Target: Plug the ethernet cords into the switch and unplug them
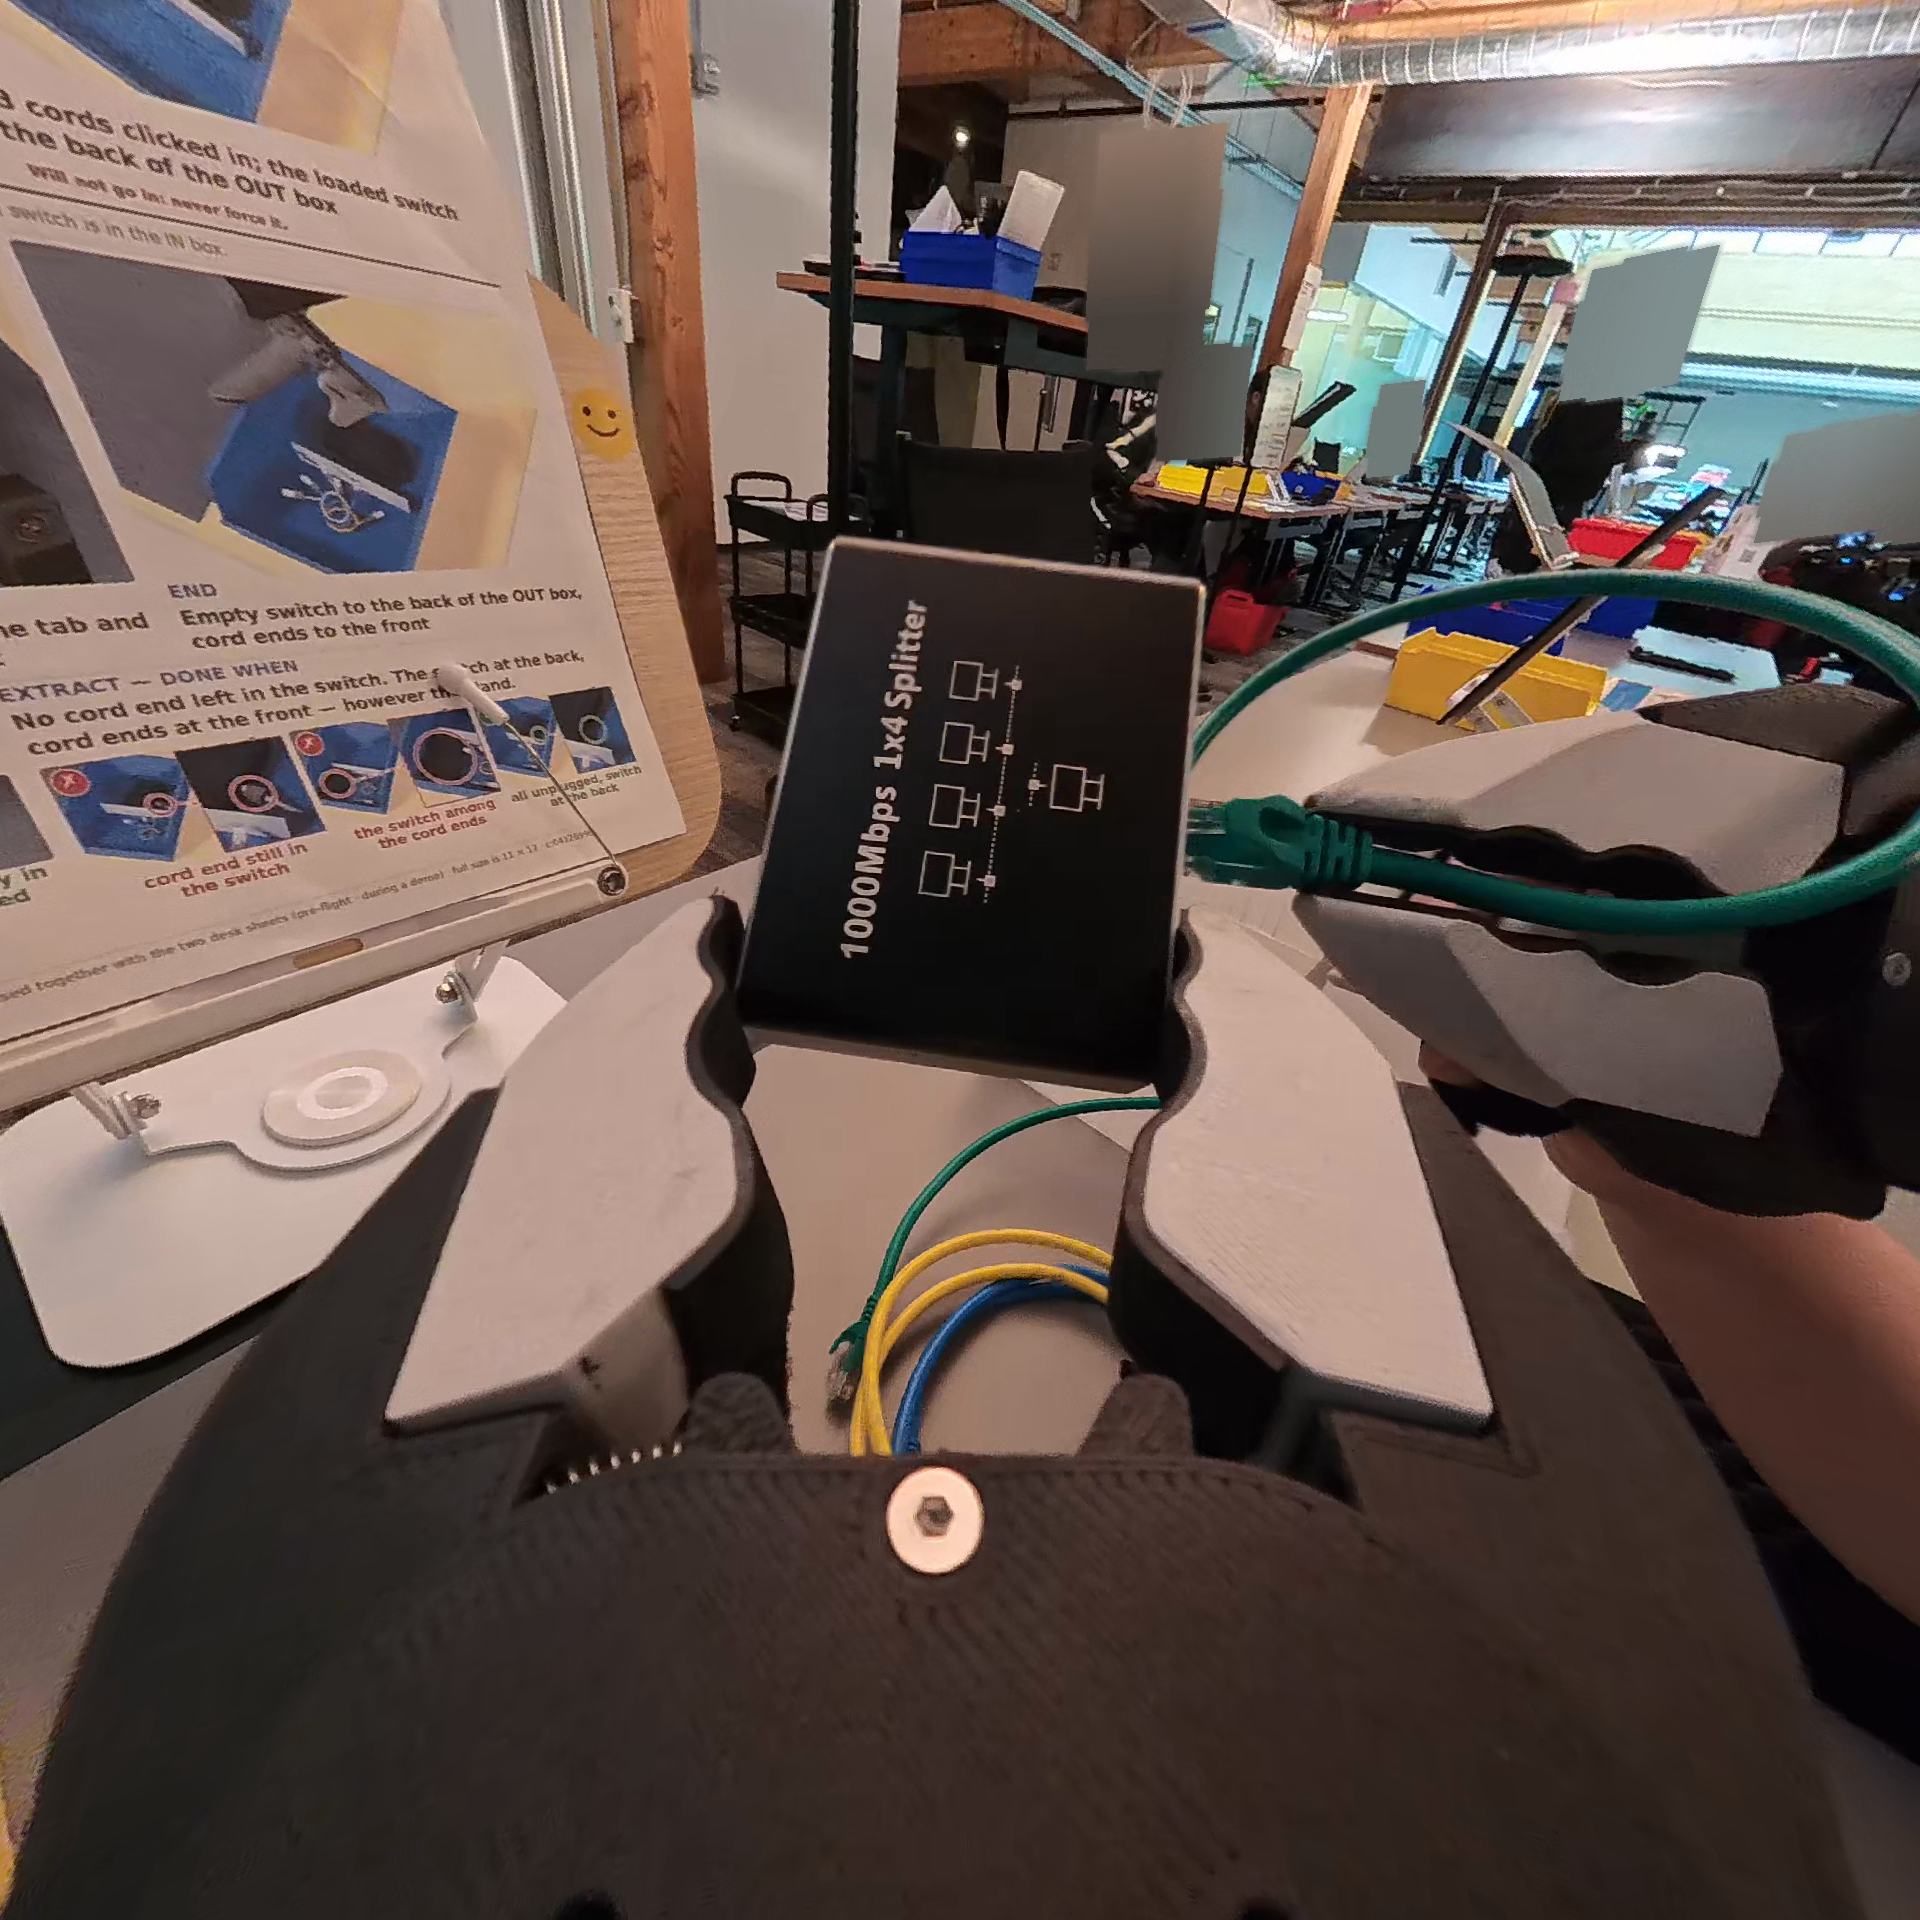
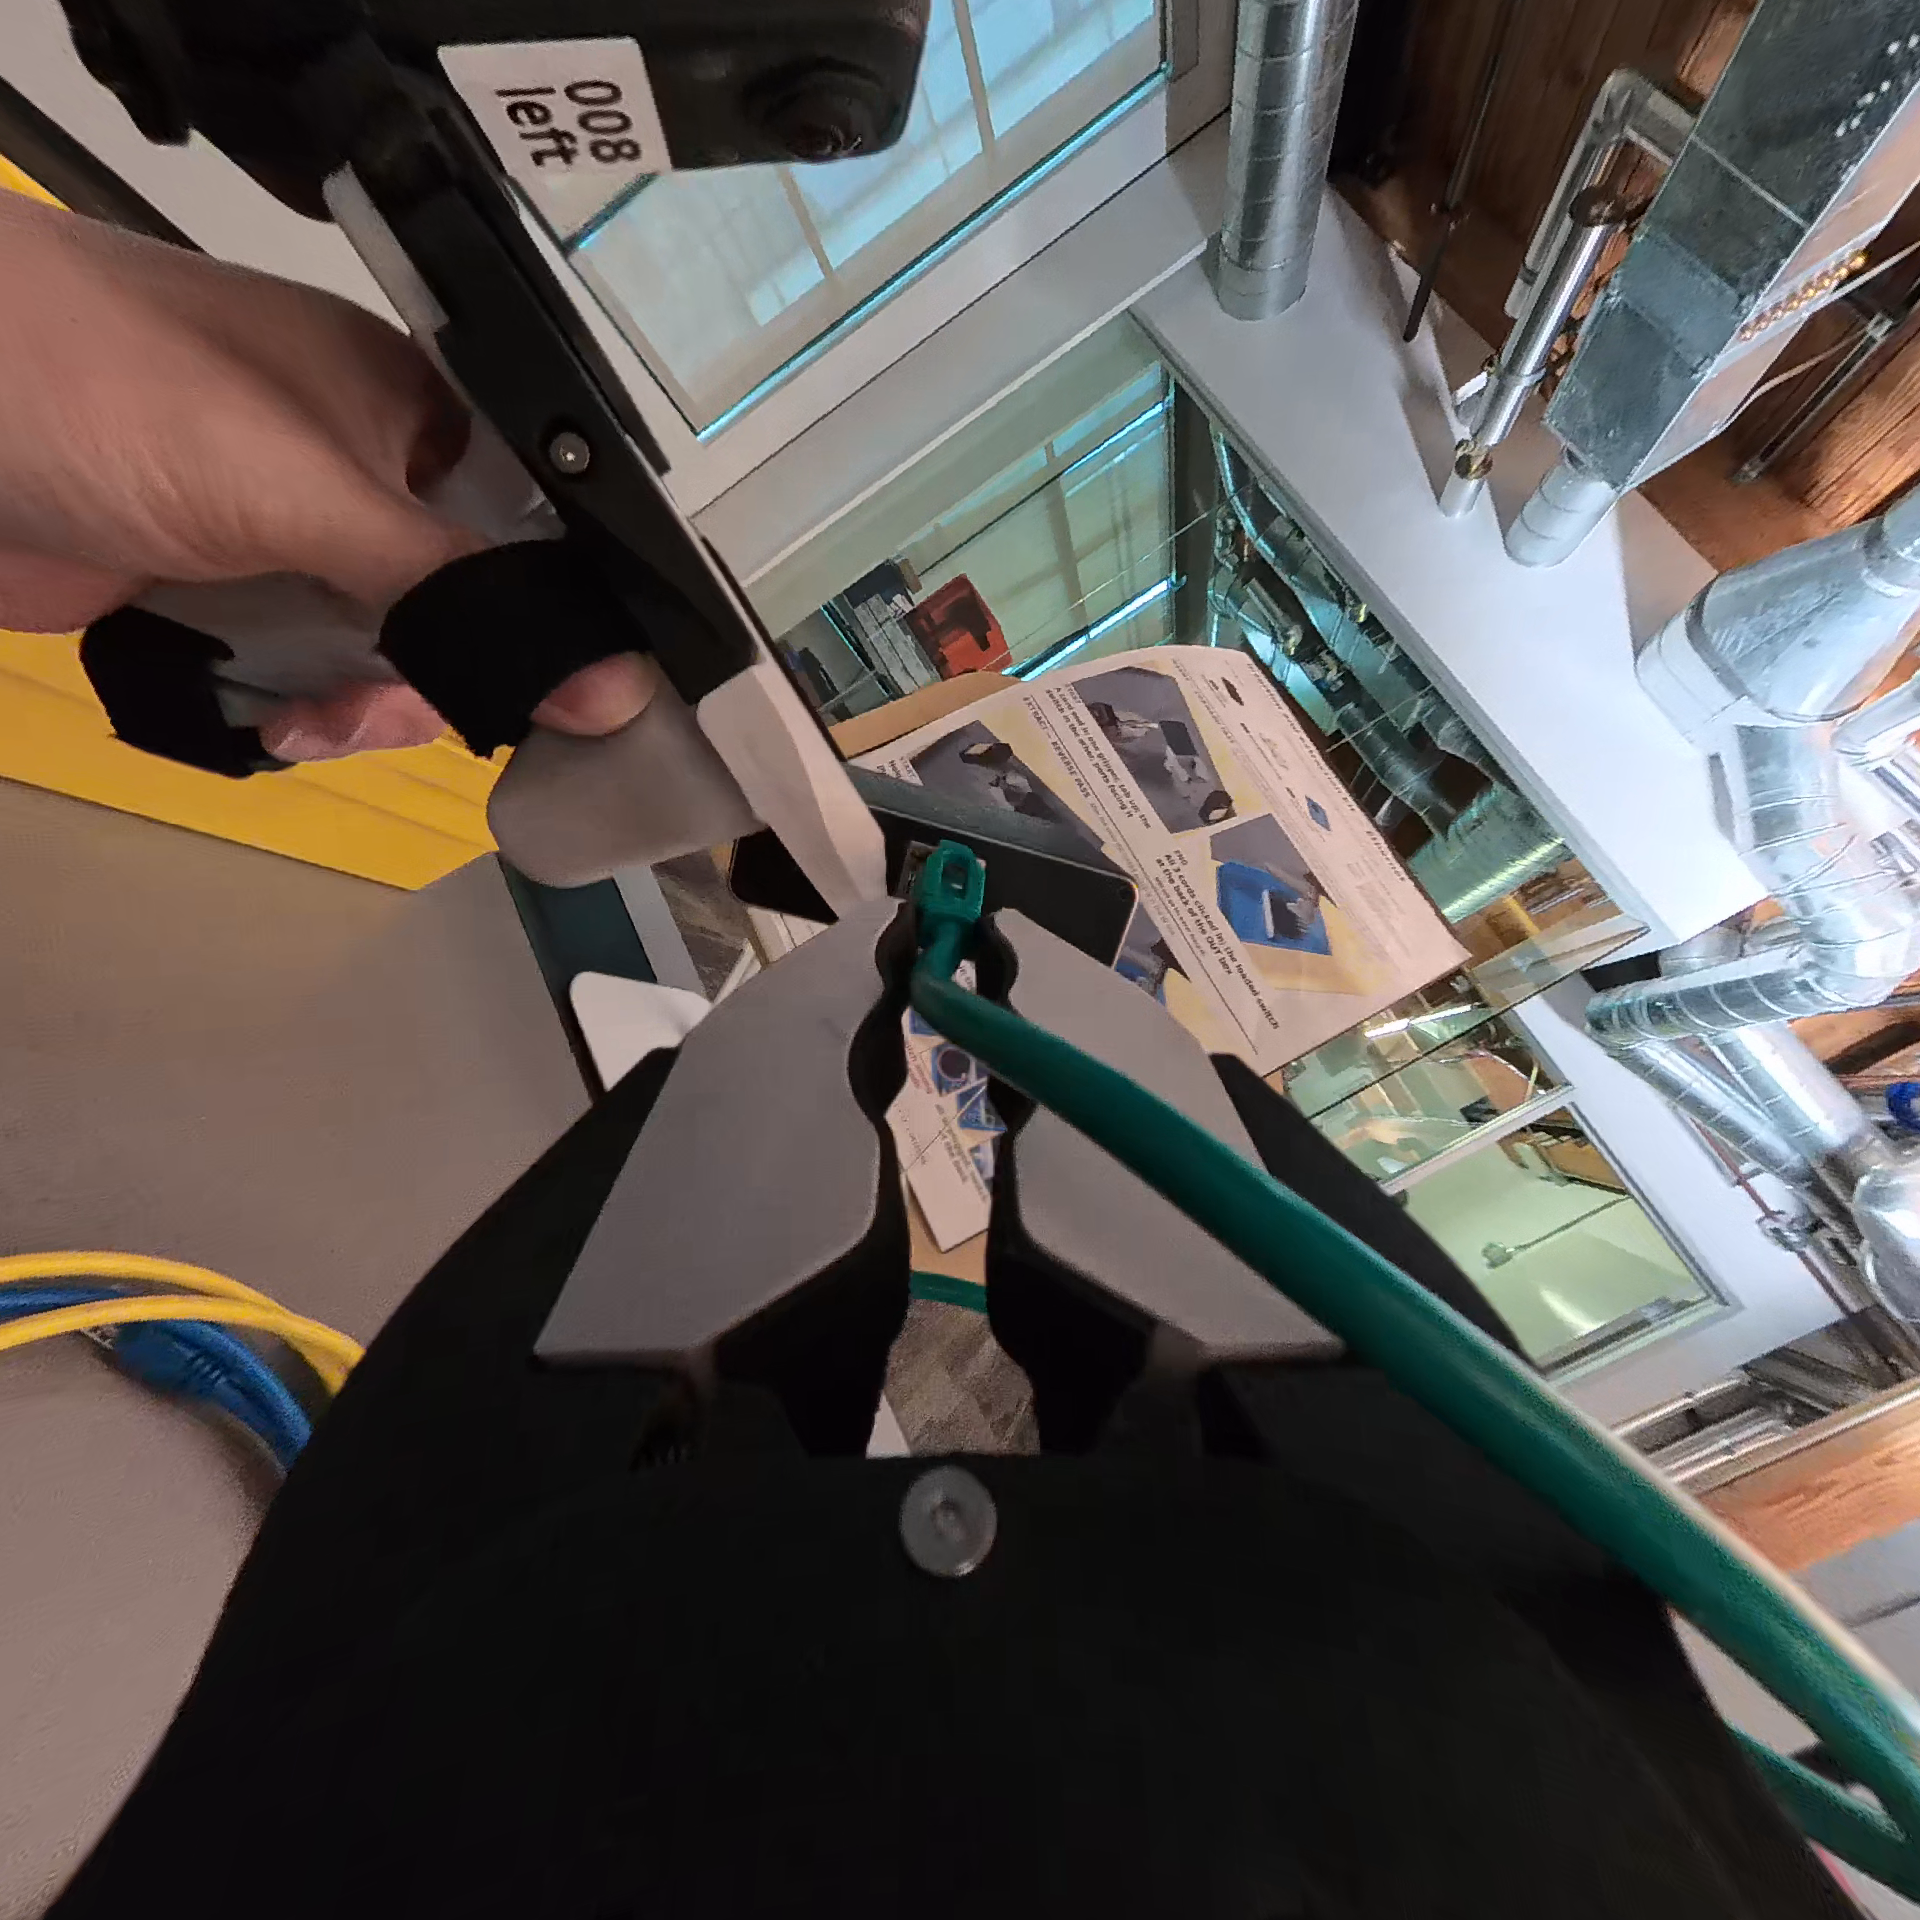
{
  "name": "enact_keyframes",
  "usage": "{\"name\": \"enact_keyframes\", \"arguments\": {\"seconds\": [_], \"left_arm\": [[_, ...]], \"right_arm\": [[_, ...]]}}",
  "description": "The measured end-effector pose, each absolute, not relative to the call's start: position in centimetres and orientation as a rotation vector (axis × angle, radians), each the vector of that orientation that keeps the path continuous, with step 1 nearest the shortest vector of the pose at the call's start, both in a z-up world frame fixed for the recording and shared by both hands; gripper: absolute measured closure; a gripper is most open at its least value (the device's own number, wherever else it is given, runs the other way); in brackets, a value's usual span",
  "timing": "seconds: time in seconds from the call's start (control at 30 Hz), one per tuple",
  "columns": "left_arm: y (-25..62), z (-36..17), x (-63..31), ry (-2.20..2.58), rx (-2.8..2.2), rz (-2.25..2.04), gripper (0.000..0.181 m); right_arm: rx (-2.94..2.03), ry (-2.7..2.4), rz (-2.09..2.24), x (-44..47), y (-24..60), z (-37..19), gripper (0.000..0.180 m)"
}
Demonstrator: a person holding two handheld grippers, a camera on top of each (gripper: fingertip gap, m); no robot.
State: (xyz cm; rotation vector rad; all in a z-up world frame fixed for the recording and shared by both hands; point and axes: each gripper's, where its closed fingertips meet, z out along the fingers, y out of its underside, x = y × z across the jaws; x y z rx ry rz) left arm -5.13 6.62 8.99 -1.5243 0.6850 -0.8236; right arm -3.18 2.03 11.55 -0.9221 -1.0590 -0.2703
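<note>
The switch [image 1: 971, 800] is clamped upright in the left gripper [image 1: 961, 971], so its right edge is the only side you can get at, and the right gripper [image 1: 1311, 850] already fills that gap with the green plug [image 1: 1262, 840] just beside it. Left is blocked by the instruction board [image 1: 312, 499] on its stand. Near side, loose yellow cord [image 1: 966, 1283] and blue cord [image 1: 971, 1340] clutter the table [image 1: 1049, 1101] under the fingers.

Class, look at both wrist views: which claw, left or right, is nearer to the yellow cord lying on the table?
Left. The left claw, shut on the black switch, hangs directly above the yellow cord. The right claw, gripping the green cord, is raised off to its side.
</note>
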Motion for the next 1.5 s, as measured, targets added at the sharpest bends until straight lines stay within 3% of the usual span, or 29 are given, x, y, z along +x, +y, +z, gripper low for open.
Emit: {"name": "enact_keyframes", "arguments": {"seconds": [1.5], "left_arm": [[2.6,14.4,-6.2,0.729,-1.179,-0.616,0.105]], "right_arm": [[-0.851,-0.973,-0.213,-4.0,-1.4,15.1,0.168]]}}
